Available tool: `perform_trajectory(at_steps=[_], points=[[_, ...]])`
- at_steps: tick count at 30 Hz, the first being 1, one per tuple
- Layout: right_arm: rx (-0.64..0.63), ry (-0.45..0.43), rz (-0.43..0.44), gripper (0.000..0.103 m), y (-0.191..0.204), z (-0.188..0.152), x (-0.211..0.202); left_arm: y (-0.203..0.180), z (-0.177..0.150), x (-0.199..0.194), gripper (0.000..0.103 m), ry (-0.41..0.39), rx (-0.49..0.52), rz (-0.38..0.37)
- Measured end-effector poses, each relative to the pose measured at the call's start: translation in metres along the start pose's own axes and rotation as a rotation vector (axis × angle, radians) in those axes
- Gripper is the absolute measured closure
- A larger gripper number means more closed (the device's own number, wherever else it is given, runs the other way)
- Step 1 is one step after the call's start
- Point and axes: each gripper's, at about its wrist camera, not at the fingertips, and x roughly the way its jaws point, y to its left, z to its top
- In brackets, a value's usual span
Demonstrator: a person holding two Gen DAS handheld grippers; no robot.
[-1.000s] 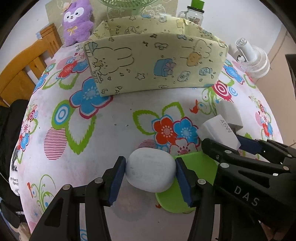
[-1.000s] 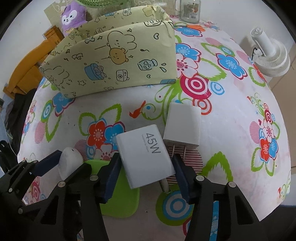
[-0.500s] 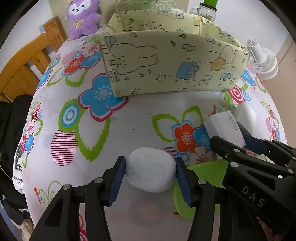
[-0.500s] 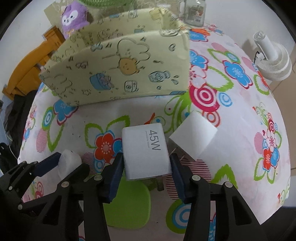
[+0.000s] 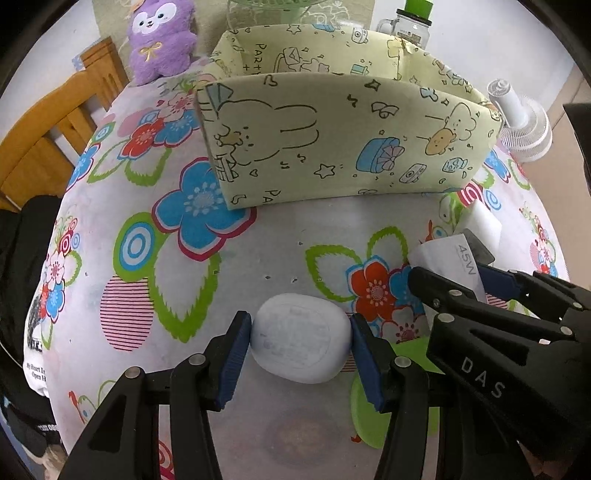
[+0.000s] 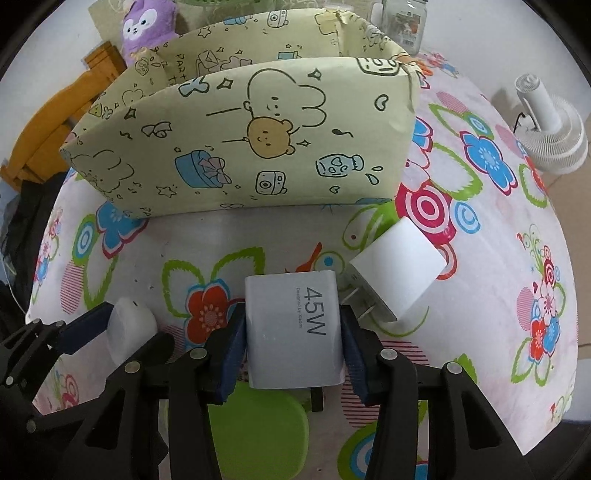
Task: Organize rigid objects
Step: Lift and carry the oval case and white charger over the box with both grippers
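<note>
Two white chargers: the 45W charger (image 6: 293, 328) and a plain plug adapter (image 6: 399, 271) to its right. One white earbud case (image 5: 300, 338), one green pad (image 6: 258, 432), one patterned storage box (image 6: 240, 147), one purple plush toy (image 5: 160, 38), one glass jar (image 5: 410, 24), one white fan (image 6: 550, 129).

Both views are fisheye cameras, one on each handheld gripper, looking steeply down and forward along the fingers, close above a flower-patterned tablecloth (image 5: 177, 266). The left view faces the long side of the yellow cartoon-print box (image 5: 343, 147) almost square on. The right view sits further right and sees the box (image 6: 258, 147) at an angle. Both share the box, purple plush toy (image 5: 160, 37), white fan (image 6: 554, 129) and each other's gripper at the frame edge.
</note>
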Motion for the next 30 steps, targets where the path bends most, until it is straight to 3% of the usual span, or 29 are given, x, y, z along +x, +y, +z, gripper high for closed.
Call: perform_trajectory(at_steps=[5, 11, 30], points=[[0.023, 0.012, 0.008, 0.053, -0.002, 0.003, -0.003, 0.011, -0.002, -0.001, 0.047, 0.006, -0.055, -0.049], [0.041, 0.020, 0.008, 0.053, -0.006, 0.000, -0.002, 0.024, -0.006, -0.006, 0.047, 0.008, -0.079, -0.042], [0.061, -0.011, -0.017, 0.053, -0.008, -0.003, -0.044, 0.009, 0.015, -0.043, 0.047, -0.007, 0.023, -0.041]])
